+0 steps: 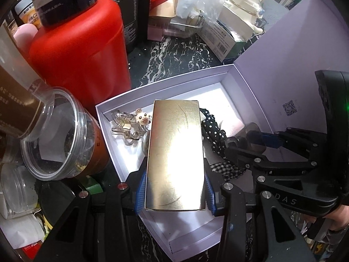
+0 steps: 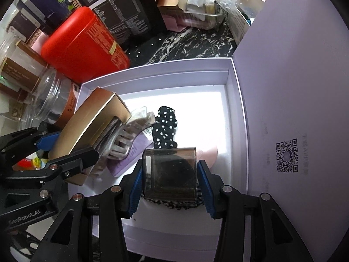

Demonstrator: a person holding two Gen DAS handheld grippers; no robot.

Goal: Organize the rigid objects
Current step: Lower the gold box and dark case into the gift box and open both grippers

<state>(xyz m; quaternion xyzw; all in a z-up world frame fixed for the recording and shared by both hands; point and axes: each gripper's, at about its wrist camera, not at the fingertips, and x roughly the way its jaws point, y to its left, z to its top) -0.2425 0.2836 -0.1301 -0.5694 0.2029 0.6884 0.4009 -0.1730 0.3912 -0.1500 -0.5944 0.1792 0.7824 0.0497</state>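
Over the open white box on the dark marbled worktop, both grippers point steeply down, each with something clamped between its blue pads. The left gripper is closed on a gold rectangular carton, pinched across its narrow width so the long body hangs lengthwise over the box's left half, probably to let it lie flat along the wall. The right gripper is closed on a smoky translucent cup, gripped on opposite sides of its wall and lying on its side, held over the box's right half beside the raised lid.

Already in the box lie a clear hair claw, a small mouse charm, a polka-dot scrunchie and a checked fabric piece, so free floor is scarce. My reading is that both items are being set inside together, each on its own side so the grippers do not collide. A red canister and a clear jar crowd the box's left edge, which likely explains the steep approach from above.
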